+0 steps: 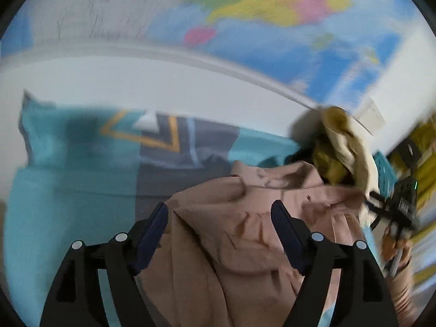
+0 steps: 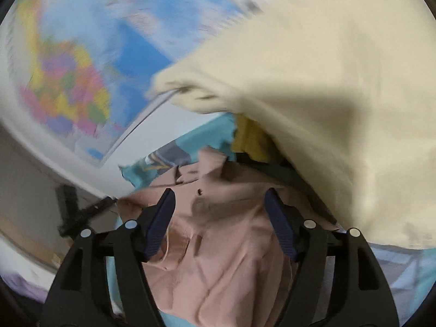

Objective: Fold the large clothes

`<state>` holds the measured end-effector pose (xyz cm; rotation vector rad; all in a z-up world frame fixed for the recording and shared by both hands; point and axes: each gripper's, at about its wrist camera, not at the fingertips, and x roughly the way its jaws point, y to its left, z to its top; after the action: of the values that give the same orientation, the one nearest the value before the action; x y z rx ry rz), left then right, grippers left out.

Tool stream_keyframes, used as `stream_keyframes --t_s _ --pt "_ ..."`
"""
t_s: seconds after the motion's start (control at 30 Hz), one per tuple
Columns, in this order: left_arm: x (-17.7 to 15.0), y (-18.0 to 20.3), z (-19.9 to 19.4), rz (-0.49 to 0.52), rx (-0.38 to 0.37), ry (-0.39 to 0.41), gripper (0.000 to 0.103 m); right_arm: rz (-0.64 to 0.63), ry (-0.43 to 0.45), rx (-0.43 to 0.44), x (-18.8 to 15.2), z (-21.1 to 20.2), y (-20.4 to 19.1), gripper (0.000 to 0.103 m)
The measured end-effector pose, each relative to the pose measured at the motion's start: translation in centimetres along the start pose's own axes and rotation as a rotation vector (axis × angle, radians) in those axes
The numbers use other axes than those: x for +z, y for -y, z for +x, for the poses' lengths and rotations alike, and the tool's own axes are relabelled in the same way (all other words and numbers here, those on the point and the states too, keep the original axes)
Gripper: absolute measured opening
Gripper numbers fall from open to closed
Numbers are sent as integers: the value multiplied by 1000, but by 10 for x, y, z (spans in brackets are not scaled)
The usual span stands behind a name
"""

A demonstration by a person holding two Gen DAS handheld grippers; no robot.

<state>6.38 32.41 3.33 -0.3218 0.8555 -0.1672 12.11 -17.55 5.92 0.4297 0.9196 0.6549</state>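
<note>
A dusty-pink garment [image 1: 239, 239] lies crumpled on a teal and grey bedspread [image 1: 68, 179]. My left gripper [image 1: 219, 212] hovers over it, open, its dark blue pads wide apart with the pink cloth below them and nothing pinched. In the right wrist view the same pink garment [image 2: 223, 245] shows a small button [image 2: 200, 191] near its collar. My right gripper [image 2: 219, 199] is open above it, the pads clear of the cloth. At the far right of the left wrist view the other gripper [image 1: 400, 209] appears blurred.
A cream garment [image 2: 340, 109] is heaped at the right, over a mustard-yellow one [image 2: 250, 139]. In the left wrist view the cream garment [image 1: 351, 147] stands behind the pink one. A colourful world map [image 1: 272, 13] hangs on the white wall behind the bed.
</note>
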Motion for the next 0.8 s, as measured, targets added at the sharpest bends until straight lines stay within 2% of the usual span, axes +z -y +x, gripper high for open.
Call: stream_keyframes --t_s 0.07,0.1,0.17,0.23,0.33,0.4,0.43,0.47,0.5,0.53,0.57,0.6,0.8 --pt "-23 26 -17 155 21 27 84 -156 22 -61 -16 -12 -28 70" --pt "-31 35 -19 201 34 31 86 -207 30 -89 -22 -15 -37 72" --pt "-55 58 -19 330 45 15 87 -323 33 -117 -38 -15 -59 74" --pt "-76 81 -6 457 73 -4 87 -419 -32 -120 -55 2 -76 74" --pt "-88 100 25 563 169 -52 86 -504 -128 -204 -70 45 -87 73" --pt "-83 101 53 561 200 -111 82 -522 -173 -238 -74 69 -86 67" --pt "-79 100 64 556 219 -134 73 -531 -187 -274 -75 79 -82 55" --pt "-75 98 71 545 240 -150 64 -541 -201 -294 -74 86 -77 49" --pt "-69 93 80 518 265 -175 47 -541 -208 -300 -73 90 -75 39" --pt "-63 89 85 491 260 -195 31 -524 -210 -289 -70 92 -71 25" --pt "-59 85 85 472 247 -196 22 -511 -207 -268 -67 92 -70 9" --pt "-52 82 86 452 239 -187 14 -510 -194 -260 -64 89 -71 5" --pt "0 77 61 353 267 -44 13 -487 6 -267 -24 59 -88 2"
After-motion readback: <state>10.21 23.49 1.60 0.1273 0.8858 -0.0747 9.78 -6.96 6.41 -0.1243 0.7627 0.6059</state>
